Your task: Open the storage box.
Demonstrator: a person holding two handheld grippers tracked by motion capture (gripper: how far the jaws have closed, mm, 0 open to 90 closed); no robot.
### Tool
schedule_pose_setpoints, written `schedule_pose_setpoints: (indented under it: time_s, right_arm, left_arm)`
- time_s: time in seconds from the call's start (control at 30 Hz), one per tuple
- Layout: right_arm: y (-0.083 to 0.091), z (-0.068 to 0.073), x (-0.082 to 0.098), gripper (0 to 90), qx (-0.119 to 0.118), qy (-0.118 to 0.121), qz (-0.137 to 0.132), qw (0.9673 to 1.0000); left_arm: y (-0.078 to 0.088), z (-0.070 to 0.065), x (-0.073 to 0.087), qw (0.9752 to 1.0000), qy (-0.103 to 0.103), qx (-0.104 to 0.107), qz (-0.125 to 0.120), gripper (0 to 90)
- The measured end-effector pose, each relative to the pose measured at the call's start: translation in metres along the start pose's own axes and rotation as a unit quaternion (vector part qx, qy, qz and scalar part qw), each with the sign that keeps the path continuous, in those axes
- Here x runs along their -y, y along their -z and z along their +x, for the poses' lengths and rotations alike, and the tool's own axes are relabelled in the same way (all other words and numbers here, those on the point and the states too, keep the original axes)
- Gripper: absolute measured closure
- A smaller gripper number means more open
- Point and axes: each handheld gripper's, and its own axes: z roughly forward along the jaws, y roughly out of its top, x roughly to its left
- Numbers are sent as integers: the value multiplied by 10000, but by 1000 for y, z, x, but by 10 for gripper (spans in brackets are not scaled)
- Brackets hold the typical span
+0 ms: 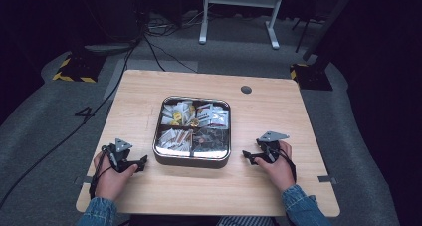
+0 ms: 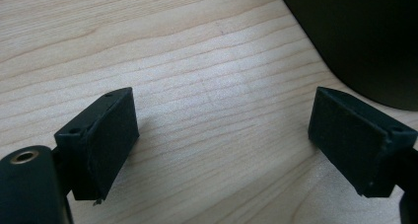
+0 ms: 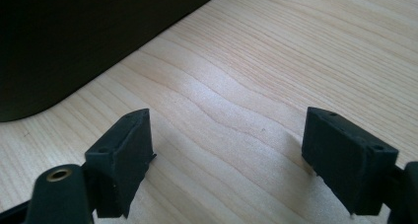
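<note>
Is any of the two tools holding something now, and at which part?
Nothing is held. The left tool and the right tool both stand open over bare table, either side of the tray.

A laboratory or recording studio. A light wooden table (image 1: 209, 186) stands on grey carpet (image 1: 30, 131) in a space enclosed by black drapes (image 1: 383, 61); loose cables (image 1: 149, 42) run across the floor at 11 o'clock, a white stand base (image 1: 239, 17) sits at 12 o'clock, and yellow-black hazard-taped feet (image 1: 74, 69) lie at 10 and 2 o'clock.
</note>
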Motion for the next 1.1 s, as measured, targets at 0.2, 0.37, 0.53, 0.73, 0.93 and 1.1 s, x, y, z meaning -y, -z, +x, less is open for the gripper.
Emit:
schedule_pose_setpoints:
  time_s: [0.2,0.37,0.53,0.73,0.93,1.1]
  right_arm:
    - [0,-1,0,197,-19,17,-2,10000]
    - [-1,-2,-1,198,-45,34,7,10000]
    - [-1,-2,-1,196,-12,27,13,10000]
    - [-3,-1,-3,188,65,-3,29,10000]
    - [-5,-3,-5,187,79,-28,24,10000]
    - [-6,-1,-6,168,215,-164,89,9996]
  left_arm:
    - [1,0,0,10000,0,0,34,118]
    - [1,0,0,10000,0,-1,33,118]
    - [0,0,-1,10000,-24,-3,49,112]
    - [0,-1,-1,10000,4,-12,33,111]
    - [0,-6,-1,9999,-103,-108,-50,157]
    - [2,-3,0,10000,-12,10,-25,196]
